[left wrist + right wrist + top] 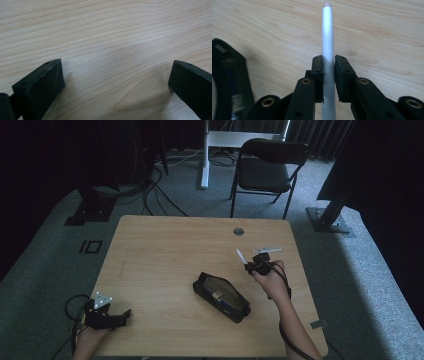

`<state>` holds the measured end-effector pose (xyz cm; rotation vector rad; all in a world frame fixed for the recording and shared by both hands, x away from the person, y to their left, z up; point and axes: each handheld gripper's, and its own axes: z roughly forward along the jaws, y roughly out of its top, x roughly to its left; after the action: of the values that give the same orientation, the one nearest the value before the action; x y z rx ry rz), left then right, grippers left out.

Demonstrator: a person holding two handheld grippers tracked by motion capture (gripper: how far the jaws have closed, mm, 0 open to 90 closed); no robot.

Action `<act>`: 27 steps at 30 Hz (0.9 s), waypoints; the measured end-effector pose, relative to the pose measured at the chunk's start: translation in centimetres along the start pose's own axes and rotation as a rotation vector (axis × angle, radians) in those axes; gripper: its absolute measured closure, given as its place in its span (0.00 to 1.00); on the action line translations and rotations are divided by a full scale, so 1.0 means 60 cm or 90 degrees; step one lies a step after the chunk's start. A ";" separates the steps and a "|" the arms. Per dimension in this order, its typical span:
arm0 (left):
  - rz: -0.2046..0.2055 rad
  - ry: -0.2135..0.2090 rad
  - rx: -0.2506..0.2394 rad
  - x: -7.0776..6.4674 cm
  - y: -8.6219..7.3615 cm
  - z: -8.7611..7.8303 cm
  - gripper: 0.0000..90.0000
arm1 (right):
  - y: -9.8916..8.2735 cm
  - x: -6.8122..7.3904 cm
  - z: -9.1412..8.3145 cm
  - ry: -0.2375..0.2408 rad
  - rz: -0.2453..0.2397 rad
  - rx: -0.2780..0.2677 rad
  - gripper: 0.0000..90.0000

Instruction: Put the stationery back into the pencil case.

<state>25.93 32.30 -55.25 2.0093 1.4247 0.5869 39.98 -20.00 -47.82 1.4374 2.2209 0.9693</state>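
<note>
The right hand (272, 281) reaches over the table (165, 250), its right gripper (248, 265) pinching a white pen (240, 256) just past the black pencil case (221, 296). The left gripper (107, 316) rests at the near-left edge. Its own view shows its jaws spread wide over bare wood, while the right gripper view shows the pen's (328, 45) pinkish tip.

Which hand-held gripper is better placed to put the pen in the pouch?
Right. The right hand-held gripper is already shut on the pen, just beside the pouch. The left hand-held gripper is open, holding nothing, at the table's near-left corner.
</note>
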 end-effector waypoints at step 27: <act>0.000 0.000 0.000 0.000 0.000 0.000 0.00 | 0.015 0.061 -0.065 0.072 -0.056 -0.038 0.87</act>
<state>25.93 32.30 -55.25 2.0092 1.4248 0.5870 36.64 -17.92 -44.04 1.2774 2.2937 1.1016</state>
